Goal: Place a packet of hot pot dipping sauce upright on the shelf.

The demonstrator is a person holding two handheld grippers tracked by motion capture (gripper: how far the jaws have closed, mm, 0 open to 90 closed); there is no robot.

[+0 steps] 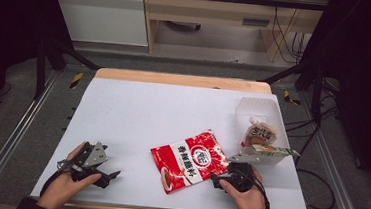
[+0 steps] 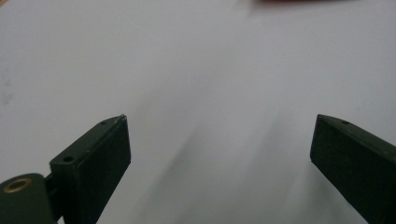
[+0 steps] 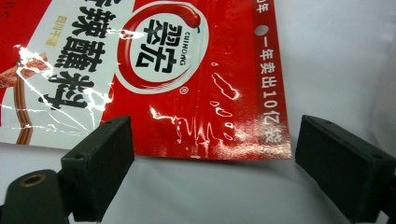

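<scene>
Left gripper (image 1: 110, 175) rests on bare table (image 1: 138, 106) near the front left, jaws spread wide, nothing between them; likely parked out of the way. Red packet (image 1: 189, 160) lies flat at centre front. Right gripper (image 1: 218, 177) sits just at its near edge, jaws apart and straddling that edge, probably lined up to pinch it. Tub (image 1: 262, 120) at right holds two snack packs.

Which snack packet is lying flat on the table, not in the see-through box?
The big red packet lies flat on the white table, just ahead of the right gripper. The other two packets sit in the clear box.
</scene>
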